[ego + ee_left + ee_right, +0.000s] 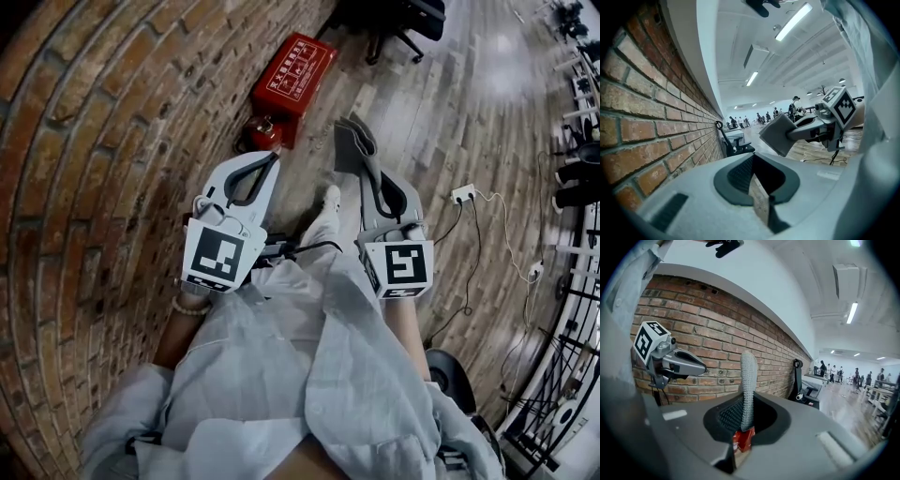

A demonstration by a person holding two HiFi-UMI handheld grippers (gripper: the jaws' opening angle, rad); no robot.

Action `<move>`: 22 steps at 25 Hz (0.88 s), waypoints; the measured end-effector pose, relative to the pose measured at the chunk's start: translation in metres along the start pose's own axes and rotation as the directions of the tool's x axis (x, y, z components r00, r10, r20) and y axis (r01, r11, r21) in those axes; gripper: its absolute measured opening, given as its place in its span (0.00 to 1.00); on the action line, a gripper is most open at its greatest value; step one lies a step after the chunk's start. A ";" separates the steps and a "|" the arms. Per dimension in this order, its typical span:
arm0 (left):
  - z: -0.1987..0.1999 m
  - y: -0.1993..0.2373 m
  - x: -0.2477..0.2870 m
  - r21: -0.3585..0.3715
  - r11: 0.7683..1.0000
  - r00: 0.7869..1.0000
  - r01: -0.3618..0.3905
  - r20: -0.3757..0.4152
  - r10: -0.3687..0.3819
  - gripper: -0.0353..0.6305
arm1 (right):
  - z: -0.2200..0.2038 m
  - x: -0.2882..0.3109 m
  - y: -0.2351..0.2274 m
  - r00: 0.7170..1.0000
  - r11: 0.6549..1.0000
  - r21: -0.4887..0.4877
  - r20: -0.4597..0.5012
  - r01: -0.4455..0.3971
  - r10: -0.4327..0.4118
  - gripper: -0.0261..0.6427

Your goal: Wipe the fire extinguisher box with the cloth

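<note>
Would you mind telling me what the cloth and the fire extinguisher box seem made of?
The cloth looks like grey knitted fabric, matte, with a fine bumpy weave. The fire extinguisher box is probably painted sheet metal: red, smooth, with flat faces and crisp edges, though hard plastic is possible.

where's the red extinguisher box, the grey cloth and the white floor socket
red rectangular fire extinguisher box [298,73]: head view, lid centre
grey knitted cloth [354,145]: head view, free end
white floor socket [462,194]: head view, top face
</note>
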State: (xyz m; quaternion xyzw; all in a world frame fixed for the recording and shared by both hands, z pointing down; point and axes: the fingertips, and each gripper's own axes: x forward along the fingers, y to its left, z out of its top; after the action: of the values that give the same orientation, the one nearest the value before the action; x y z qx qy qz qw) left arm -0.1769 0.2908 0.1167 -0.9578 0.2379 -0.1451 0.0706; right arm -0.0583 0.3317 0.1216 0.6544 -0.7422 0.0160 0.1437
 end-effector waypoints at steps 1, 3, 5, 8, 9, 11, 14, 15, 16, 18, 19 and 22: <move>0.001 0.002 0.007 0.000 1.000 1.000 -0.007 -0.005 0.007 0.05 | -0.001 0.006 -0.007 1.000 1.000 0.002 0.001 -0.008 0.008 0.07; 0.002 0.007 0.024 0.000 1.000 1.000 -0.020 -0.014 0.020 0.05 | -0.003 0.020 -0.021 1.000 1.000 0.005 0.002 -0.028 0.028 0.07; 0.004 0.013 0.044 -0.004 0.999 0.999 -0.032 -0.023 0.032 0.05 | -0.005 0.037 -0.038 0.999 0.999 0.007 -0.002 -0.048 0.048 0.07; 0.010 0.026 0.076 -0.018 0.998 0.997 -0.068 -0.031 0.067 0.05 | -0.006 0.065 -0.066 0.996 0.996 0.004 -0.003 -0.089 0.089 0.07; 0.013 0.030 0.088 -0.018 0.997 0.996 -0.081 -0.034 0.081 0.05 | -0.006 0.074 -0.075 0.995 0.995 0.002 -0.003 -0.103 0.103 0.07; 0.018 0.039 0.112 -0.020 0.994 0.994 -0.106 -0.040 0.105 0.05 | -0.007 0.094 -0.096 0.992 0.992 -0.001 -0.005 -0.130 0.130 0.07; 0.028 0.048 0.147 -0.048 0.989 0.990 -0.140 -0.041 0.138 0.05 | -0.007 0.120 -0.127 0.985 0.985 -0.006 -0.011 -0.172 0.172 0.07; 0.031 0.052 0.158 -0.057 0.987 0.988 -0.152 -0.046 0.149 0.05 | -0.006 0.129 -0.137 0.982 0.982 -0.009 -0.011 -0.186 0.186 0.07; 0.033 0.055 0.169 -0.062 0.985 0.986 -0.163 -0.053 0.160 0.05 | -0.006 0.137 -0.147 0.980 0.980 -0.012 -0.011 -0.199 0.199 0.07; 0.037 0.062 0.190 -0.068 0.981 0.981 -0.184 -0.069 0.179 0.05 | -0.005 0.153 -0.167 0.975 0.975 -0.014 -0.012 -0.222 0.222 0.07; 0.038 0.065 0.200 -0.069 0.978 0.979 -0.195 -0.075 0.190 0.05 | -0.006 0.160 -0.176 0.972 0.972 -0.014 -0.013 -0.233 0.233 0.07; 0.041 0.074 0.224 -0.072 0.970 0.970 -0.232 -0.089 0.226 0.05 | -0.013 0.181 -0.197 0.963 0.963 -0.014 -0.023 -0.270 0.269 0.07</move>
State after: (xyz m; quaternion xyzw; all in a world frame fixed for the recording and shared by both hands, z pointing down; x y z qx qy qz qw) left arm -0.0072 0.1222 0.1179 -0.9194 0.3554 -0.1642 0.0378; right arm 0.1176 0.1312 0.1442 0.5459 -0.8229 0.0359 0.1536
